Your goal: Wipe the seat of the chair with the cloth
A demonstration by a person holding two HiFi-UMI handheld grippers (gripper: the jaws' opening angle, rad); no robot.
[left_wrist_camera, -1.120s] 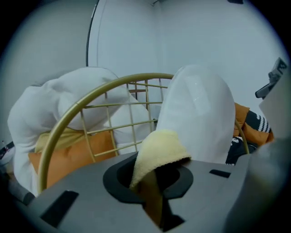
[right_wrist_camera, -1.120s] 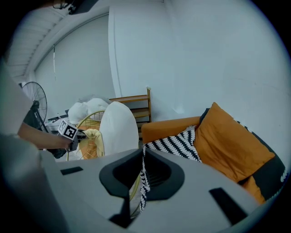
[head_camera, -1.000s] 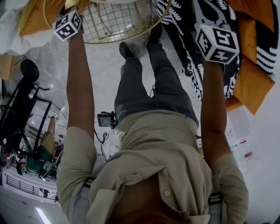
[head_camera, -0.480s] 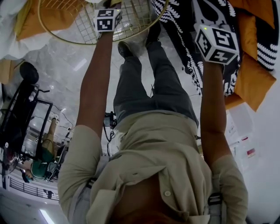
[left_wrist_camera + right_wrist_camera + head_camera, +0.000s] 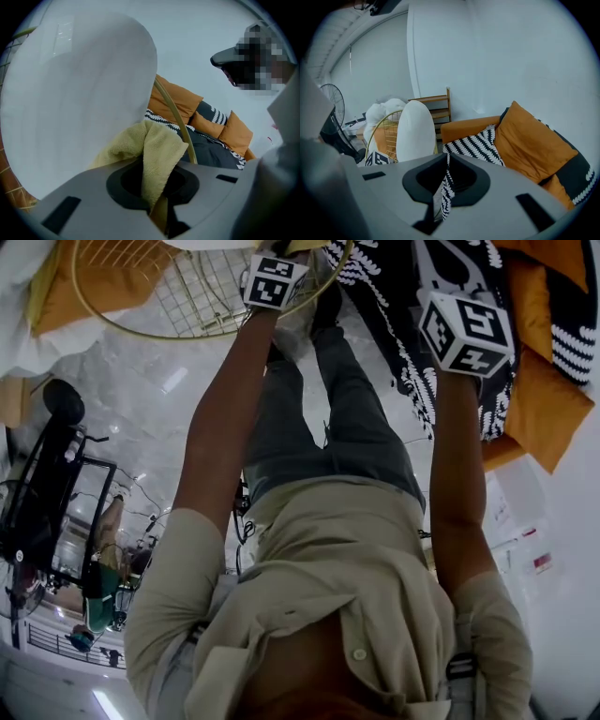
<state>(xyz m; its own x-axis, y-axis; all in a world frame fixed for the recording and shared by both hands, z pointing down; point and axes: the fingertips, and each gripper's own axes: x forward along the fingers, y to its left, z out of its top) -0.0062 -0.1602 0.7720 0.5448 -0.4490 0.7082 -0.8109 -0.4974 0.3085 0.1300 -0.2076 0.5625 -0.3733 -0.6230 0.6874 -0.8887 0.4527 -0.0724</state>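
The yellow cloth [image 5: 159,150] is pinched tight in the left tongs [image 5: 157,201], just beside the chair's [image 5: 206,287] white cushion [image 5: 79,93] at 10 o'clock. The right tongs [image 5: 443,187] are closed on a black-and-white blanket [image 5: 473,145] on the orange sofa [image 5: 464,127].

Right gripper view: orange cushion [image 5: 529,140] at 3 o'clock, b/w zigzag throw [image 5: 473,145] at ctr on orange sofa [image 5: 459,127], wooden rack [image 5: 436,110] at 11, fan [image 5: 329,101] at 9. Head view: black stand [image 5: 47,484] at 9.
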